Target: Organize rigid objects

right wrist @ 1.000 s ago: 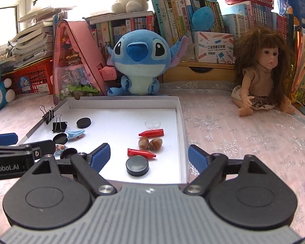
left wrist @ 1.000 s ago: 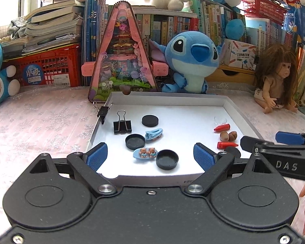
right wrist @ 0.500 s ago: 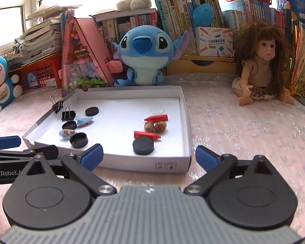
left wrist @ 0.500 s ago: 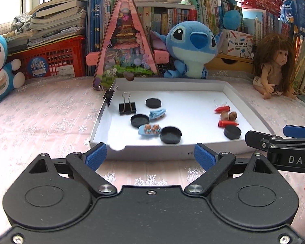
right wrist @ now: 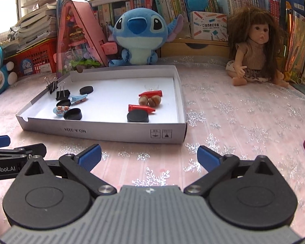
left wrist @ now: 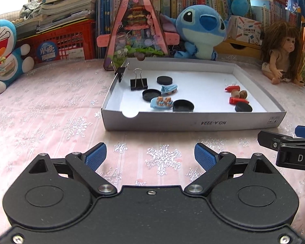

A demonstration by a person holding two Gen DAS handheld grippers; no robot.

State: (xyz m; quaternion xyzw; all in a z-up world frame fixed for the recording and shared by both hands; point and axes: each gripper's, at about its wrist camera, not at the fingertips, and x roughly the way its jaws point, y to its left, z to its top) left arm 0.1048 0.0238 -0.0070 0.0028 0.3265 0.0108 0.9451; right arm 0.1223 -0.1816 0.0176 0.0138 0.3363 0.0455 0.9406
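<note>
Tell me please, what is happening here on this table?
A person holds two tools over a pink snowflake tablecloth, in front of a shallow white cardboard box. The left tool and the right tool are both open and empty. Inside the box lie round black caps, black binder clips, blue hair clips, red pointed caps and brown nuts. Nothing is being handled.

Left gripper [left wrist: 150,154] wide, empty, over tablecloth [left wrist: 50,111]. White tray [left wrist: 193,122] ahead holds binder clip [left wrist: 138,83], black caps [left wrist: 183,105], red pieces [left wrist: 236,100].
</note>
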